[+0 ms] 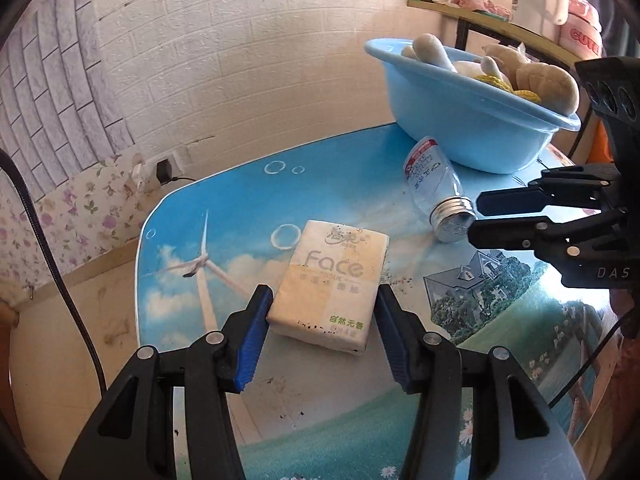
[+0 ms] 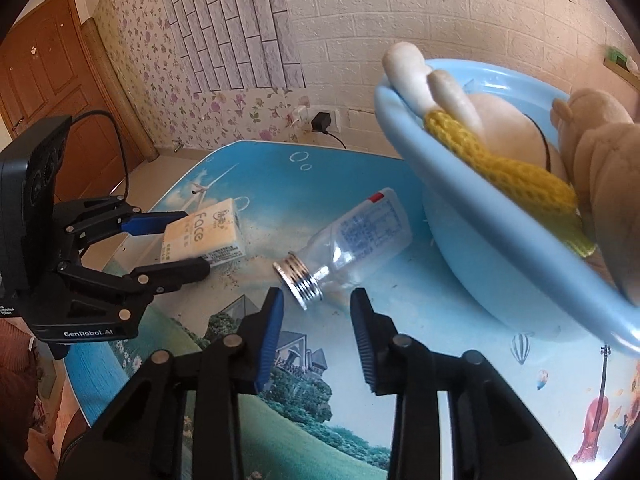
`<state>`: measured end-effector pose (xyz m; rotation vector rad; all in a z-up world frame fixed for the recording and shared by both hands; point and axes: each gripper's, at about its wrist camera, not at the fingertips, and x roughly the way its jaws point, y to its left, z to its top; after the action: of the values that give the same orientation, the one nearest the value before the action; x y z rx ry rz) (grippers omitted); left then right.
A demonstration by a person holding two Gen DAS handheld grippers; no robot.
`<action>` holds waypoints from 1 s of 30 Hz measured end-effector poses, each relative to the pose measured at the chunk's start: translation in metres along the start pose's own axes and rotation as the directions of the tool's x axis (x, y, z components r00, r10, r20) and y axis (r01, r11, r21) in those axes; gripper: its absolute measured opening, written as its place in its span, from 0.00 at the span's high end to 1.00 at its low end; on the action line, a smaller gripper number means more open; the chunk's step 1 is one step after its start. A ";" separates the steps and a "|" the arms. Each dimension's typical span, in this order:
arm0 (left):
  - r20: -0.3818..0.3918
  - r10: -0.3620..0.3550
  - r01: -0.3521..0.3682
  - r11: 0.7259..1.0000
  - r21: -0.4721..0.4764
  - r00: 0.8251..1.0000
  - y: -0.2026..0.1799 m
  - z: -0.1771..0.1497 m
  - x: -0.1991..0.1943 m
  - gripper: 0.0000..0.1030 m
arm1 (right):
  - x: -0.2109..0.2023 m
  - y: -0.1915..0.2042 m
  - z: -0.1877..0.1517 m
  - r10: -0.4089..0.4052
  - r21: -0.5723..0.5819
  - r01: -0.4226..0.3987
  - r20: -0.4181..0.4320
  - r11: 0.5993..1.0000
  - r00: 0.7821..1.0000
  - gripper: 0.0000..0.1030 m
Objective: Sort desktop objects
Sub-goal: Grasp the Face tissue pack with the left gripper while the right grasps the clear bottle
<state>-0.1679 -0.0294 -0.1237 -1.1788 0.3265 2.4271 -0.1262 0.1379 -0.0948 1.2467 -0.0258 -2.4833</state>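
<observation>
A cream "Face" tissue pack (image 1: 330, 284) lies flat on the picture-printed table (image 1: 240, 216). My left gripper (image 1: 322, 300) is open, its jaws on either side of the pack's near end, not squeezing it. A clear plastic bottle (image 1: 434, 188) with a silver cap lies on its side against a blue basin (image 1: 472, 120). My right gripper (image 2: 318, 300) is open just in front of the bottle's cap (image 2: 298, 282). The right wrist view also shows the tissue pack (image 2: 204, 236), the bottle (image 2: 360, 232) and the left gripper (image 2: 196, 240) straddling the pack.
The blue basin (image 2: 460, 200) holds plush toys (image 2: 600, 152) and a yellow knitted piece (image 2: 500, 172). A shelf (image 1: 500, 20) with pink items stands behind it. A wall socket with a charger (image 1: 162, 168) is behind the table. A wooden door (image 2: 48, 80) is far left.
</observation>
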 end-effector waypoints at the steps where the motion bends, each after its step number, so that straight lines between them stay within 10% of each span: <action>1: 0.000 0.018 -0.018 1.000 -0.017 1.000 0.000 -0.001 -0.001 0.50 | 0.000 -0.001 0.000 0.003 0.015 -0.003 -0.004 1.000 1.000 0.66; 16: -0.032 0.119 -0.123 0.971 -0.205 0.992 0.011 -0.010 0.002 0.49 | 0.034 0.014 0.034 -0.106 0.166 0.111 -0.038 0.980 0.994 0.39; 22: -0.027 0.113 -0.116 0.966 -0.230 0.993 0.013 -0.008 0.002 0.52 | 0.035 0.010 0.028 -0.109 0.129 0.116 -0.059 0.985 0.992 0.67; 30: 0.002 0.104 -0.099 0.956 -0.277 0.995 0.006 -0.012 -0.010 0.52 | 0.005 0.004 0.005 -0.029 0.108 0.032 -0.027 0.994 0.999 0.68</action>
<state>-0.1565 -0.0417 -0.1233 -1.2839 0.0415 2.6349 -0.1321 0.1322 -0.0951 1.3312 -0.1375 -2.5218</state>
